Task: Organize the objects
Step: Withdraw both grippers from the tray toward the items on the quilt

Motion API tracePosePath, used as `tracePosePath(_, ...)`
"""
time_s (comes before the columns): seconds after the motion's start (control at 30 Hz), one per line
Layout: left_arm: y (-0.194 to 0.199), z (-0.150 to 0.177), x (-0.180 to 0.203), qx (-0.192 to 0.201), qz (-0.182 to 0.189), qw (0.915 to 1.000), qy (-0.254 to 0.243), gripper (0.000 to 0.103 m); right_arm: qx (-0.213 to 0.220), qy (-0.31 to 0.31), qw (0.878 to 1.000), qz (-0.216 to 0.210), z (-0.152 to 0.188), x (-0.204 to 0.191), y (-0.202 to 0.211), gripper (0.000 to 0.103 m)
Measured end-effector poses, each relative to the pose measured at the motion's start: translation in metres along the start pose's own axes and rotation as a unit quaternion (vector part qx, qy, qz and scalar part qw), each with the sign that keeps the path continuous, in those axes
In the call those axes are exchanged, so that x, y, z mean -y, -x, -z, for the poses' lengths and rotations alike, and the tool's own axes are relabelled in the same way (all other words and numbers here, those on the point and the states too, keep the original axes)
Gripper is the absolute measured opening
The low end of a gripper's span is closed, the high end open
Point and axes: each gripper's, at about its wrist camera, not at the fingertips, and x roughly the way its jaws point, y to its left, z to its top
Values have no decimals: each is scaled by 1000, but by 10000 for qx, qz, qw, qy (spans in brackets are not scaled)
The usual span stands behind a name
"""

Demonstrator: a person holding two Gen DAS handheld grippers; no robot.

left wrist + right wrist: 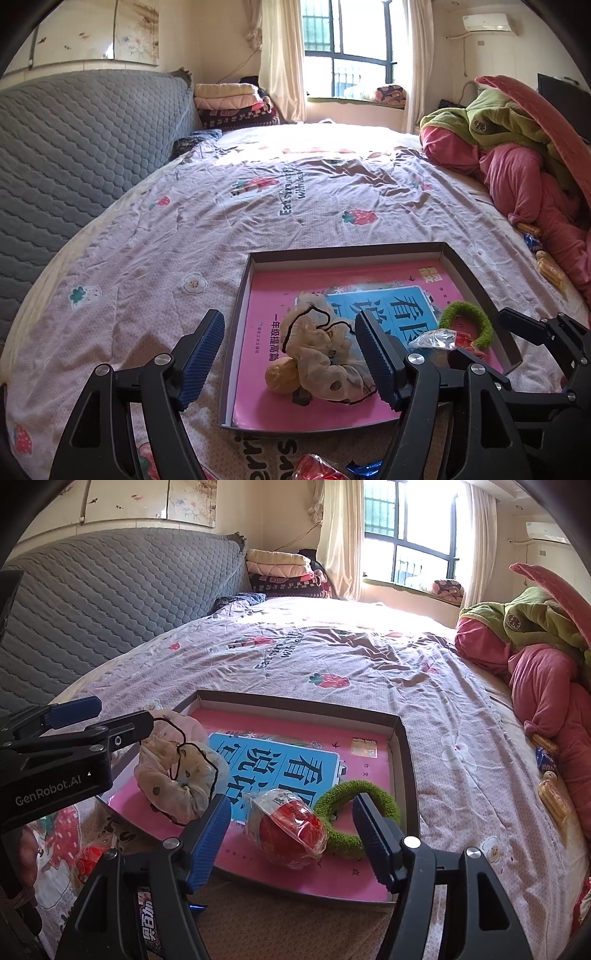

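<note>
On the left, the left gripper [291,354] is seen spread wide above the cream fabric scrunchie [325,354], which lies loose on the pink book [266,295] inside the shallow cardboard tray [240,306], with nothing pinched, so a drop-off there is judged done. Further right, the red plastic-wrapped snack [291,830] and the green fuzzy hair ring [354,812] are gathered in the same tray, and the right gripper [290,834] is held open around the snack, pads apparently clear of it.
</note>
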Motion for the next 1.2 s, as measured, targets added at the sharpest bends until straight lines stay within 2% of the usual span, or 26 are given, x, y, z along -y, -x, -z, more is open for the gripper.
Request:
tracePosePath(0.23, 8, 1, -10, 73, -106, 9997, 203, 76, 117, -37, 9999, -53, -4, -1, 8, 69)
tracePosePath(0.7, 30, 13, -28, 88, 1, 9984, 558, 77, 345, -10, 9994, -88, -8, -1, 29, 69)
tracePosePath(1.2, 41, 18, -32, 92, -17, 9991, 426, 77, 398, -14, 9992, -99, -4, 3, 40, 69)
